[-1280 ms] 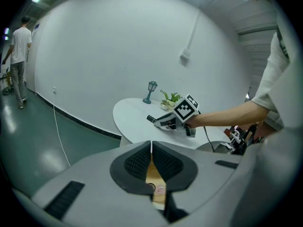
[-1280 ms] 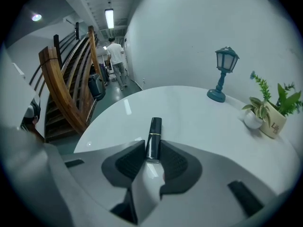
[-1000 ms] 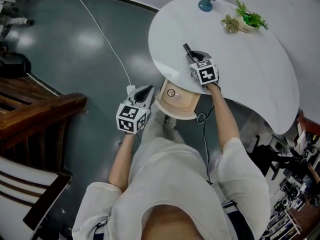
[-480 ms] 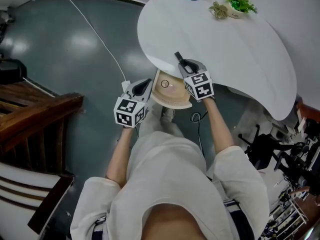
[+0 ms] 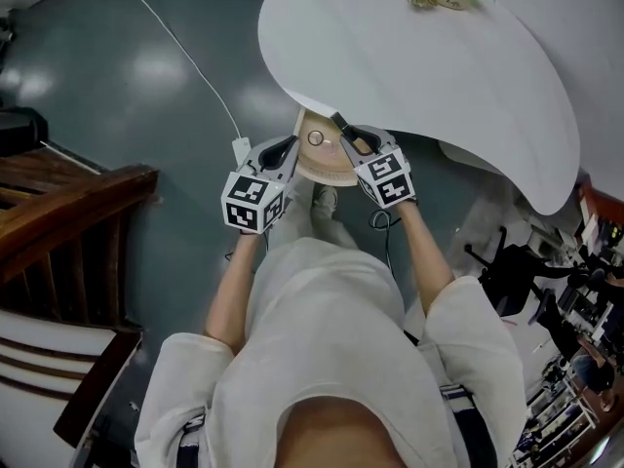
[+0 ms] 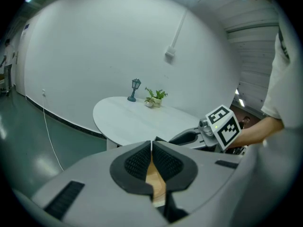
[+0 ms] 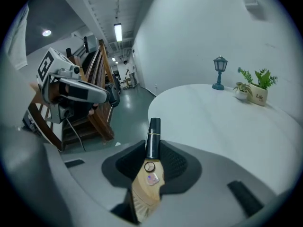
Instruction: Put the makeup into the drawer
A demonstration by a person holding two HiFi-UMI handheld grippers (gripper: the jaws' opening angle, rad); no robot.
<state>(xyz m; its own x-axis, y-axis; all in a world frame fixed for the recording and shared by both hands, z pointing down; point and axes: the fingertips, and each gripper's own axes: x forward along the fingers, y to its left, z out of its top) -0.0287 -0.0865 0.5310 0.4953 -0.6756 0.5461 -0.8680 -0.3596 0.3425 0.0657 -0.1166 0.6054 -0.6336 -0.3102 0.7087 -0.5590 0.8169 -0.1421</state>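
Drawer (image 5: 327, 171) of pale wood stands pulled out from under the white bench (image 5: 429, 76), at the bench's 7 o'clock edge in the head view. Inside it lies a small ring (image 5: 315, 137), toward the drawer's 12 o'clock end.

The black makeup tube (image 5: 337, 123) is clamped between the jaws of the right hand-held gripper (image 5: 353, 136). It sticks out past the fingertips toward 11 o'clock, above the drawer's 1 o'clock rim. The left hand-held gripper (image 5: 286, 147) hangs at the drawer's 9 o'clock side, its jaws together and empty.

Only the right gripper view shows the tube's gold band and a pale pink piece (image 7: 152, 178) just beside the ring at 6 o'clock. Only the left gripper view shows a lamp (image 6: 136, 89) and a plant (image 6: 155, 97) standing side by side on the bench.
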